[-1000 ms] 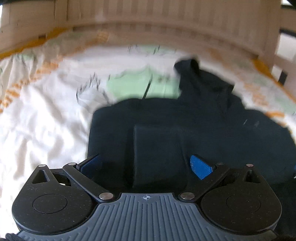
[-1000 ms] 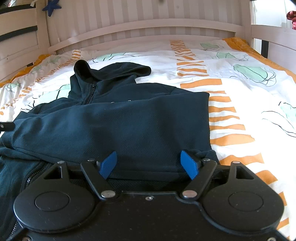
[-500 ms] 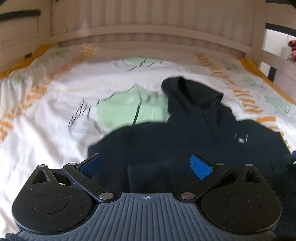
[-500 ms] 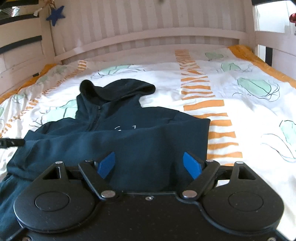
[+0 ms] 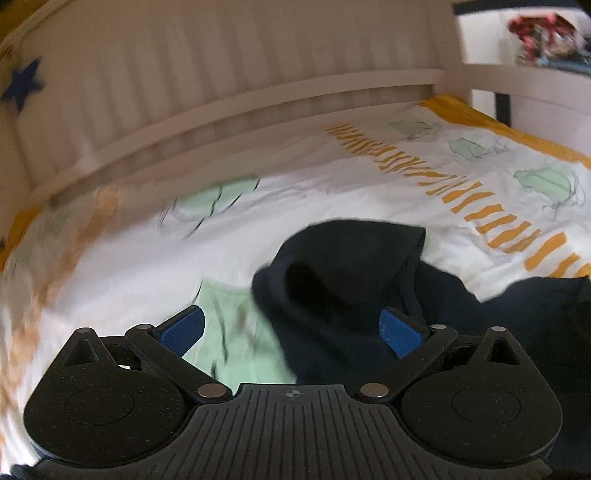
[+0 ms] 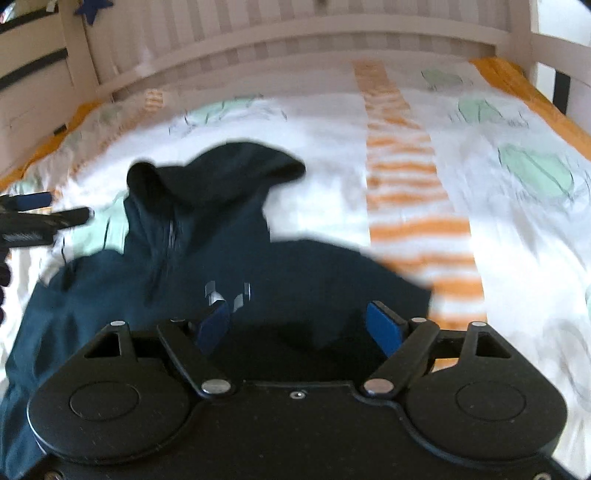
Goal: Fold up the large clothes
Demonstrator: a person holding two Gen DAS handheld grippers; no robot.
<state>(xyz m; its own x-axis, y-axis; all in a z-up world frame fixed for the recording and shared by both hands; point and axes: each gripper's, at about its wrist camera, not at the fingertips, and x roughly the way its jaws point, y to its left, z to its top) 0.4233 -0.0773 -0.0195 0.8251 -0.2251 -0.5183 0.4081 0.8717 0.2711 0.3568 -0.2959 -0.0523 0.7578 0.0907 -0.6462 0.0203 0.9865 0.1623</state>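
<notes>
One dark hoodie is spread on the patterned bedcover. Two grippers are seen, left gripper and right gripper, both spread and empty above it; a slatted headboard stands behind.

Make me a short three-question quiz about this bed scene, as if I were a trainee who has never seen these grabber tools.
1. True or false: the right gripper is clamped on the dark hoodie.
2. Which part of the hoodie lies nearest the headboard? A) the hood B) the bottom hem C) a pocket
3. In the left wrist view, what lies beneath the left gripper?

Key:
1. False. Its blue fingers stand apart with nothing pressed between them; they have just been opening a little wider.
2. A, the hood.
3. The hood on one side, and a green patch of the patterned bedcover on the other. That gripper is open too.
</notes>
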